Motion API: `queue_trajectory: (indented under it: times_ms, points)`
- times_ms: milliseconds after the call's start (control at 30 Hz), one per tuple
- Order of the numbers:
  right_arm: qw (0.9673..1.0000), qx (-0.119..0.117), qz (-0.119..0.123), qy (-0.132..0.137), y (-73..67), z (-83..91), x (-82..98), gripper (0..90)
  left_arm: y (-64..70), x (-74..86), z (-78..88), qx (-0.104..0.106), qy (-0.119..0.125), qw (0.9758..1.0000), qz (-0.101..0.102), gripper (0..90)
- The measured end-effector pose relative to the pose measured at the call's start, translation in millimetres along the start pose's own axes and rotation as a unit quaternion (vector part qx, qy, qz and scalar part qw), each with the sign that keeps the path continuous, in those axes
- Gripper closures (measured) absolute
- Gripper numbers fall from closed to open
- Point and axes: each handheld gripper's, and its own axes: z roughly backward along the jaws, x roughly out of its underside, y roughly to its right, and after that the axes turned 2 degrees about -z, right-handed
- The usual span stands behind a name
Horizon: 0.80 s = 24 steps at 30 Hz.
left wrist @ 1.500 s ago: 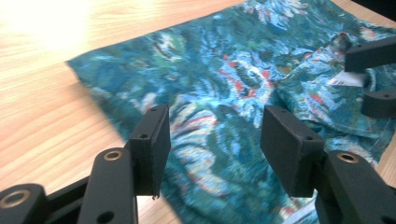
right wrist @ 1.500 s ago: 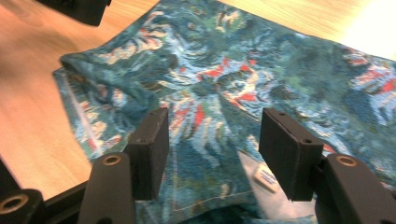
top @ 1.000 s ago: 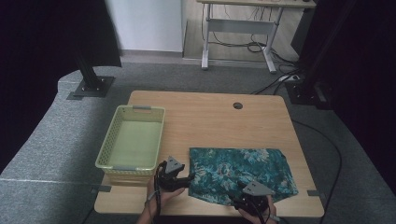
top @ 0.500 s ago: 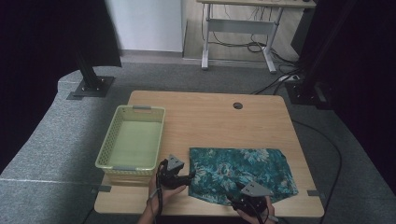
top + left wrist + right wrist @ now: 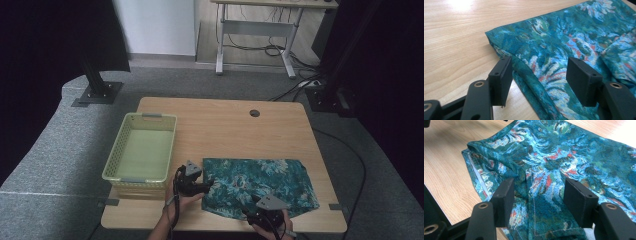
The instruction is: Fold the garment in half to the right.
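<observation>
Your left gripper point(image 5: 209, 186): crept right since a second ago, now over left edge of patterned cloth point(image 5: 260, 186); jaws have just been opening, stand apart, cloth edge between, not pinched. Cloth lies flat, near right of table point(image 5: 225, 125), right of green basket point(image 5: 142, 150), unchanged. Your right gripper point(image 5: 250, 216): unmoved at cloth's near edge, jaws apart over fold.

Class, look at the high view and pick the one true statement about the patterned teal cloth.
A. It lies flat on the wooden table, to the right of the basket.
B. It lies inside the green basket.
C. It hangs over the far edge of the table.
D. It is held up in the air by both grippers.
A: the cloth is spread on the table, beside the basket, whose inside holds nothing.
</observation>
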Motion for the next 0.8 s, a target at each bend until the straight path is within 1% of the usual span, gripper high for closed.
queue_trajectory:
  times_ms: [267, 333, 467, 800]
  points:
    - [1.0000, 0.002, -0.002, 0.002, 1.3, 1.0, 0.1, 40.9, -6.5, -5.4, -7.7, -0.008, -0.005, 0.9999, -0.004, 37.4]
    - [1.0000, 0.002, -0.002, 0.000, 0.9, 0.1, 0.4, 40.9, -8.2, -6.6, -10.2, -0.010, -0.006, 0.9999, -0.003, 37.0]
    - [1.0000, 0.003, -0.002, -0.004, -0.5, -1.9, 0.4, 40.9, -10.4, -8.8, -14.5, -0.009, -0.007, 0.9999, 0.000, 36.8]
    - [0.9999, 0.007, -0.005, -0.006, -0.8, -2.9, 0.6, 40.9, -14.4, -16.1, -20.1, -0.008, -0.003, 1.0000, -0.002, 36.5]
